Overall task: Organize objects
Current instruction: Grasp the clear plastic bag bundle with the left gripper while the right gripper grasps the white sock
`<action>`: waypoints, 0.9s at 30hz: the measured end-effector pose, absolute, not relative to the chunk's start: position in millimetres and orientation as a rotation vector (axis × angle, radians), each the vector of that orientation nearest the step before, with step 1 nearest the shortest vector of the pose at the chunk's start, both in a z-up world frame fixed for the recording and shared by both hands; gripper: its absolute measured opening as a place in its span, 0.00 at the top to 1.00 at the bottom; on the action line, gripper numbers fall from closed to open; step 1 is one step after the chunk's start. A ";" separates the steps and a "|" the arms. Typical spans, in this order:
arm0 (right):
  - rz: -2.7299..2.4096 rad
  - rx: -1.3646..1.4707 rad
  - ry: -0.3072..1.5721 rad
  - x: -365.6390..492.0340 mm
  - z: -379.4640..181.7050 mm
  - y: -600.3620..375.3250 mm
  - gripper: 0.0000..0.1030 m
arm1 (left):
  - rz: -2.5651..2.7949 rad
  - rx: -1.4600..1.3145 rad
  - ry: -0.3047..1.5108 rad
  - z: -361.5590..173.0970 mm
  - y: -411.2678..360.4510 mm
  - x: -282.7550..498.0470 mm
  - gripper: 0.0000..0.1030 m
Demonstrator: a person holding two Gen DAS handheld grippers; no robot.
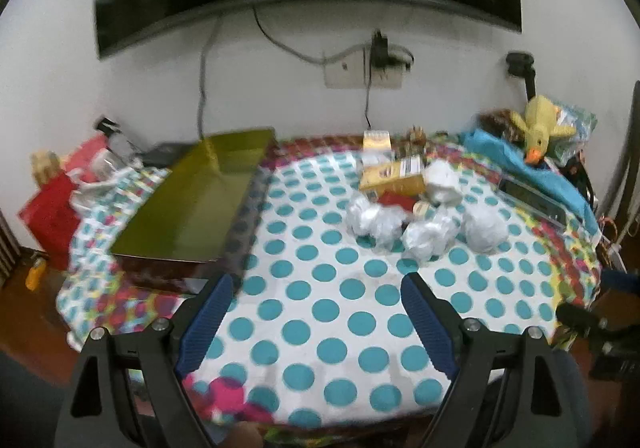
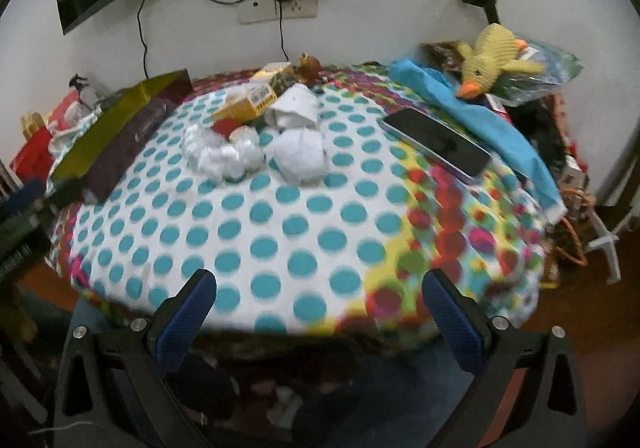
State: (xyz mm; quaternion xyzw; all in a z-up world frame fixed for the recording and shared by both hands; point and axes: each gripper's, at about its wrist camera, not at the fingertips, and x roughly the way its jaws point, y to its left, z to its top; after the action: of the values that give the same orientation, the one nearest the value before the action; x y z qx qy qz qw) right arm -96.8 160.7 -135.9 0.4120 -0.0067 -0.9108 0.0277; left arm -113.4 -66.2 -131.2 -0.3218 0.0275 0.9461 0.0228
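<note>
Left wrist view: my left gripper [image 1: 316, 322] hangs wide open and empty, the crumpled plastic-wrapped bundles [image 1: 404, 226] well ahead, slightly right. My right gripper [image 2: 320, 314] is likewise spread and empty; reaching forward-left for them, I could nudge the phone [image 2: 436, 144] or snag the polka-dot cloth [image 2: 280, 240].

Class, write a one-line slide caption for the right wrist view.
Open right claw faces a polka-dot tablecloth holding white bundles, a phone and a yellow plush duck.
</note>
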 end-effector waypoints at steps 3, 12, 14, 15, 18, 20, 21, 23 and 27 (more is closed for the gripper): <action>-2.843 1.247 0.049 -125.9 -141.8 156.8 0.00 | 2.916 -0.992 0.085 -143.6 -66.0 -136.4 0.14; -2.783 1.372 0.077 -196.7 -166.9 152.8 0.16 | 2.782 -1.133 -0.005 -170.5 -64.0 -212.2 0.14; -2.771 1.384 0.073 -204.3 -171.3 152.0 0.42 | 2.747 -1.145 -0.011 -171.4 -61.6 -225.3 0.14; -2.757 1.404 0.074 -208.9 -175.1 151.2 0.50 | 2.719 -1.159 -0.024 -172.6 -60.3 -232.5 0.14; -2.714 1.439 0.063 -217.7 -184.9 149.8 0.50 | 2.673 -1.185 -0.026 -175.8 -54.9 -246.4 0.14; -2.718 1.426 0.060 -218.2 -185.3 149.5 0.46 | 2.669 -1.188 -0.012 -176.6 -50.4 -251.8 0.14; -2.712 1.417 0.049 -218.1 -185.1 149.5 0.40 | 2.664 -1.193 -0.010 -178.0 -48.3 -254.2 0.14; -2.713 1.423 0.042 -219.3 -184.7 149.4 0.23 | 2.655 -1.211 0.007 -182.1 -43.0 -259.0 0.14; -2.715 1.392 0.008 -219.5 -178.1 151.0 0.11 | 2.637 -1.233 0.023 -187.0 -35.0 -268.3 0.14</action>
State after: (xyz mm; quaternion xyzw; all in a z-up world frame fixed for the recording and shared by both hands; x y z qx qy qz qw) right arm -219.5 151.0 -178.1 0.4558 0.0025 -0.8889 0.0453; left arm -268.3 -35.0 -187.0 -0.4209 0.0078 0.8998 0.1151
